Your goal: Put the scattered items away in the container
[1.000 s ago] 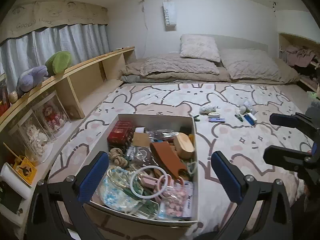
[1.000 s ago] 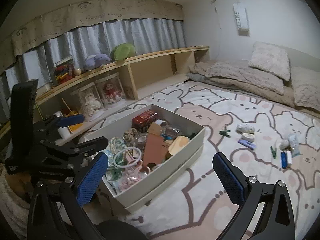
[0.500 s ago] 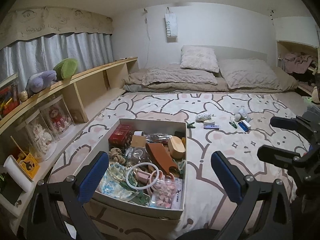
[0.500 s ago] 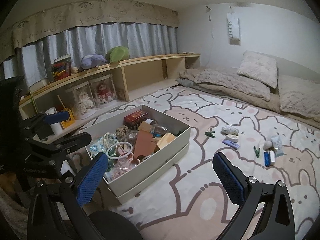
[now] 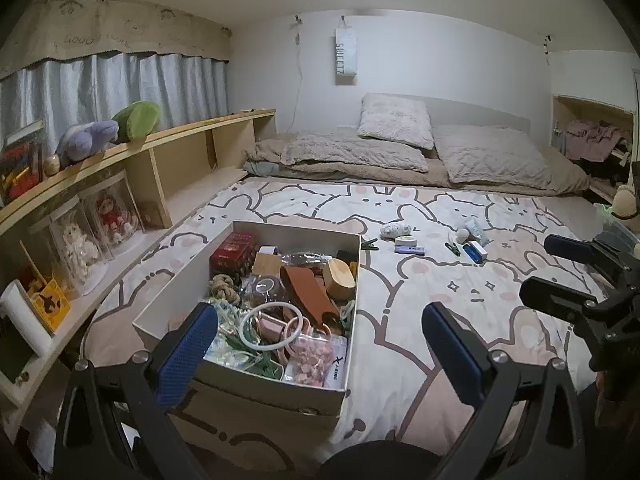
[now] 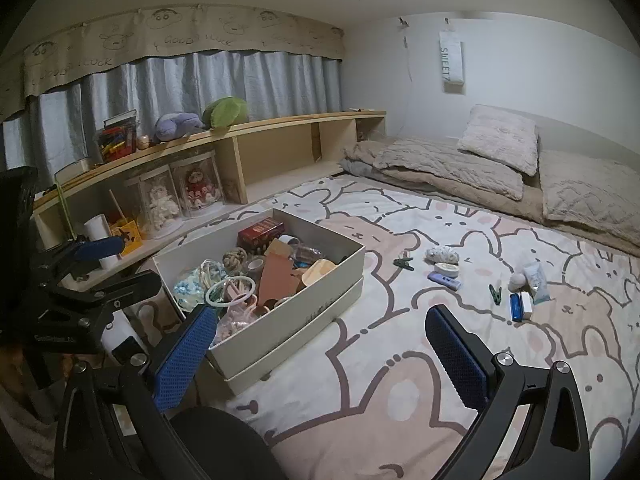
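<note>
A white cardboard box [image 5: 352, 312] [image 6: 320, 300] full of small items stands on the bunny-print bedspread. Scattered beyond it lie a green clip [image 5: 369, 245] [image 6: 403, 263], a tape roll [image 5: 405, 240] [image 6: 447, 268], a purple bar [image 5: 409, 249] [image 6: 443, 280], a second green clip [image 6: 495, 293], a blue item [image 6: 515, 306] and a small white tube [image 6: 536, 278]. My left gripper [image 5: 320, 356] is open and empty, raised over the box's near end. My right gripper [image 6: 320, 354] is open and empty, to the right of the box; it also shows in the left wrist view [image 5: 560, 272].
A wooden shelf unit [image 6: 280, 148] with dolls in clear cases and plush toys runs along the left. Pillows and folded blankets [image 5: 400, 148] lie at the head of the bed. A dark round object [image 6: 216, 444] sits below the right gripper.
Both grippers have risen and pulled back from the box, so more of the room and ceiling shows. Both stay open and empty.
</note>
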